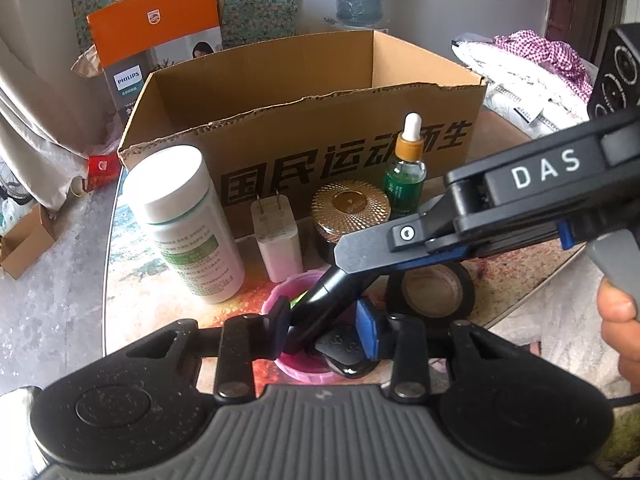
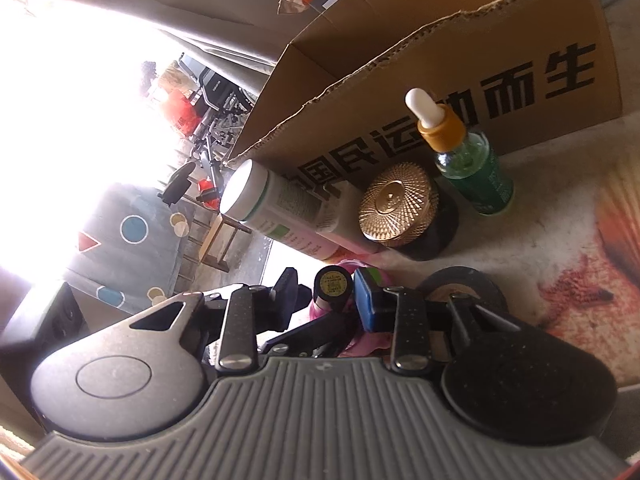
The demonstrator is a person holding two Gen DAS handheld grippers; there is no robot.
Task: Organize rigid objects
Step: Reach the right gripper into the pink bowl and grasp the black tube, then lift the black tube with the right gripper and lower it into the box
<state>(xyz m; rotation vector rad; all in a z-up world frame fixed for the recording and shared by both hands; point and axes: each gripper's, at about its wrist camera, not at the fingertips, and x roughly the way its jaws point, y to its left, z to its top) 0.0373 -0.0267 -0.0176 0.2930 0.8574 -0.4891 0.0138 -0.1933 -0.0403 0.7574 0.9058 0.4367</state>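
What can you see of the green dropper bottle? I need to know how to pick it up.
The green dropper bottle is clear glass with green inside, a green label, an amber collar and a white rubber bulb. It stands upright and capped on the table, just in front of the cardboard box, right of the gold-lidded jar. Nothing grips it.

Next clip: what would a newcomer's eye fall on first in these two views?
Probably the big open cardboard box with bold black lettering, standing behind a row of small items: a white bottle, a plug adapter, a gold-lidded jar and a green dropper bottle. Up front, both tools meet over a pink dish, the right tool closed around a slim black tube.
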